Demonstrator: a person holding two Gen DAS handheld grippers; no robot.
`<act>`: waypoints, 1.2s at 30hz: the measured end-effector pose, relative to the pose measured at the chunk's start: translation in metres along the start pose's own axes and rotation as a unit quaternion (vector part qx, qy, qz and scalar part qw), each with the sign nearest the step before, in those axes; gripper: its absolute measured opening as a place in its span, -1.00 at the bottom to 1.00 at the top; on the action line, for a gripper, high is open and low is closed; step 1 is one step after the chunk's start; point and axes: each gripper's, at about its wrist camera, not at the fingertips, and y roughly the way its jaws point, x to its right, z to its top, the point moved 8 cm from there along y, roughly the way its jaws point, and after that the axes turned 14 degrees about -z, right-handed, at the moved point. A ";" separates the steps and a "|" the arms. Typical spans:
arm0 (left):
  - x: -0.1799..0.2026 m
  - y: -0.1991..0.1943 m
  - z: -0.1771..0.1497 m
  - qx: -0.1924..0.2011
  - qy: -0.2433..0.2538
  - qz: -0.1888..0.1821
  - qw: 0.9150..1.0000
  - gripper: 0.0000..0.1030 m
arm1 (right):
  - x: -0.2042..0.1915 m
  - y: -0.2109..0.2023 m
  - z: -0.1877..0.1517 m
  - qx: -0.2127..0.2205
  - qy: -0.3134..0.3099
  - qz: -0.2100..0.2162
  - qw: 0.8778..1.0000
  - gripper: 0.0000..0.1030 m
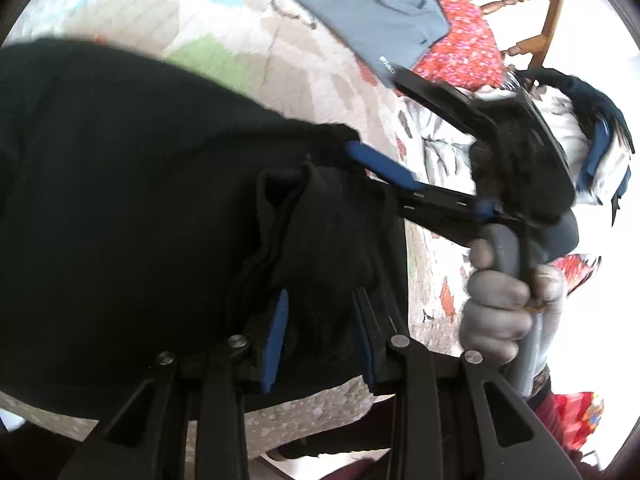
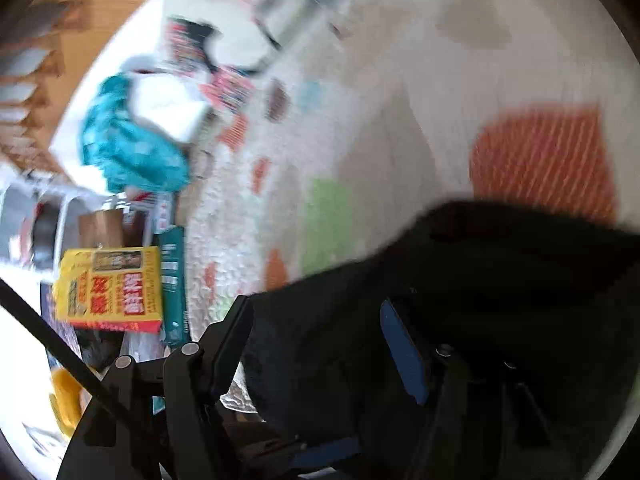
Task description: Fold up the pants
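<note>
Black pants [image 1: 120, 200] lie spread over a patterned quilt [image 1: 240, 20]. My left gripper [image 1: 320, 294] is at the near edge of the pants, and a thick bunch of black fabric fills the gap between its blue pads [image 1: 274, 336]. My right gripper [image 1: 376, 114], held by a grey-gloved hand [image 1: 496, 308], stands wide open at the right edge of the pants, with one blue pad lying on the cloth. In the right wrist view the right gripper [image 2: 316, 308] has loose black pants [image 2: 500, 264] lying between and over its spread fingers. That view is blurred.
A folded grey garment [image 1: 372, 12], red floral cloth [image 1: 460, 32] and a wooden chair [image 1: 536, 20] are at the far side. A white and blue pile [image 1: 580, 140] lies to the right. A teal cloth [image 2: 128, 140] and a yellow box [image 2: 108, 284] sit by the bed's edge.
</note>
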 end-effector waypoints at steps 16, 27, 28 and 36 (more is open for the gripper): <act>0.006 0.011 0.002 0.000 0.062 0.040 0.997 -0.33 | 0.106 -0.036 -0.013 0.045 0.007 -0.084 0.995 -0.38; 0.036 0.055 0.019 -0.006 0.116 0.087 0.989 -0.17 | 0.104 -0.092 0.011 0.103 -0.003 -0.108 0.989 -0.90; 0.038 0.061 0.018 -0.012 0.117 0.083 0.990 -0.17 | 0.114 -0.095 0.011 0.108 0.004 -0.120 0.987 -0.90; 0.040 0.053 0.011 -0.021 0.127 0.053 0.990 -0.14 | 0.163 -0.088 0.009 0.104 0.025 -0.207 0.972 -0.68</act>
